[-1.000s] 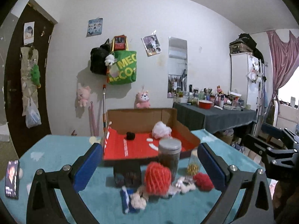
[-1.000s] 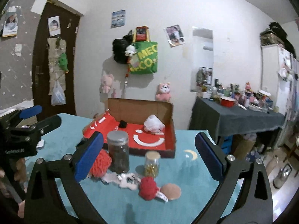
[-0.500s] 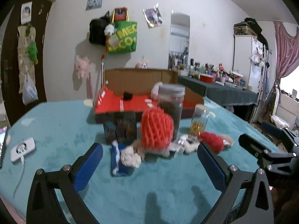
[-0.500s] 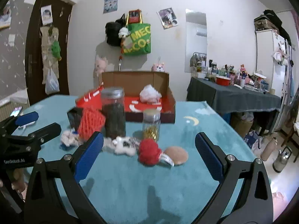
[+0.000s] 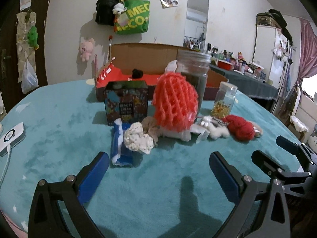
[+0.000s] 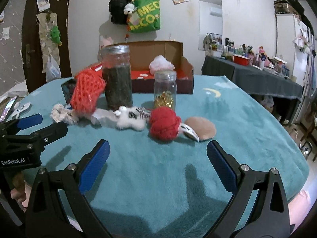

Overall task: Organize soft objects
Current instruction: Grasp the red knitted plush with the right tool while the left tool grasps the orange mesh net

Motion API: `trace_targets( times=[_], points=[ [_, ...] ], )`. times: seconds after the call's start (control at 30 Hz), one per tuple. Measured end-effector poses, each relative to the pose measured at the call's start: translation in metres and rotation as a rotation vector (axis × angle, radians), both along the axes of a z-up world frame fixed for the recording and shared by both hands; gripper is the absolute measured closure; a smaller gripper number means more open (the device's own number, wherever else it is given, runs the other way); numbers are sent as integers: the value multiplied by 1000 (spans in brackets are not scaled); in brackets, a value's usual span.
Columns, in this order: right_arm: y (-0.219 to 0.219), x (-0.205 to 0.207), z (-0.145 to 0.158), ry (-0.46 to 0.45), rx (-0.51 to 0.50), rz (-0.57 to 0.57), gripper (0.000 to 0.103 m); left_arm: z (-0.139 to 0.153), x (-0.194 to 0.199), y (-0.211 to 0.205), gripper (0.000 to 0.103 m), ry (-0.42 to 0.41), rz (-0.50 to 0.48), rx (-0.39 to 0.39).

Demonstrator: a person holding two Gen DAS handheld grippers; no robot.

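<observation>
A tall dark-filled glass jar (image 6: 116, 77) and a small jar of gold bits (image 6: 165, 89) stand on the teal tablecloth (image 6: 227, 130), near a printed beauty-cream box (image 5: 126, 101) and a green tote bag (image 6: 144, 15) on the wall.

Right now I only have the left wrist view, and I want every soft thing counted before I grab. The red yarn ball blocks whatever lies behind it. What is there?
Observer: A flat round tan pad lies close beside the red yarn ball, with a white tag between them.
Operator: The large jar hides part of the box.
Observer: A pale pink fluffy wad sits inside the cardboard box.
Operator: Anything past my left edge?
Observer: A phone near the left edge of the teal cloth.
</observation>
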State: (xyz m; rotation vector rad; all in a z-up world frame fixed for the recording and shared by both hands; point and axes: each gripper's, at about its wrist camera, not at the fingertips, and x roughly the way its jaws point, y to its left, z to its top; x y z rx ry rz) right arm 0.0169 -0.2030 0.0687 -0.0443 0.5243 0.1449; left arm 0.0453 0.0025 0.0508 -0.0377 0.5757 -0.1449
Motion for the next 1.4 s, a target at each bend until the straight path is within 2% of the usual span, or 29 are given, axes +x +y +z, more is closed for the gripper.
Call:
trace_targets(
  times=[0.3,0.63,0.93,0.97,1.07,1.13,1.17,1.2,1.4],
  points=[
    [-2,10,-6,33,5,1,3,5,9,1,0,36,-19,-13],
    [-4,36,10,51,-33,17,3,23,39,-8,0,43,-42,3],
    [-8,76,15,138,-42,59,4,27,71,-16,2,93,-79,29],
    [-8,79,14,149,-39,66,8,27,73,-16,4,94,-82,28],
    [-5,88,11,190,-40,95,26,25,79,-16,21,112,-97,34],
    [-3,94,5,239,-42,119,41,20,82,-18,46,140,-137,27],
    [-2,96,1,262,-43,131,54,18,83,-18,51,157,-157,16],
    [-2,97,-1,275,-44,135,66,18,82,-18,52,160,-167,10],
    [-8,90,7,250,6,158,67,28,67,-13,56,143,-200,-18]
  ],
)
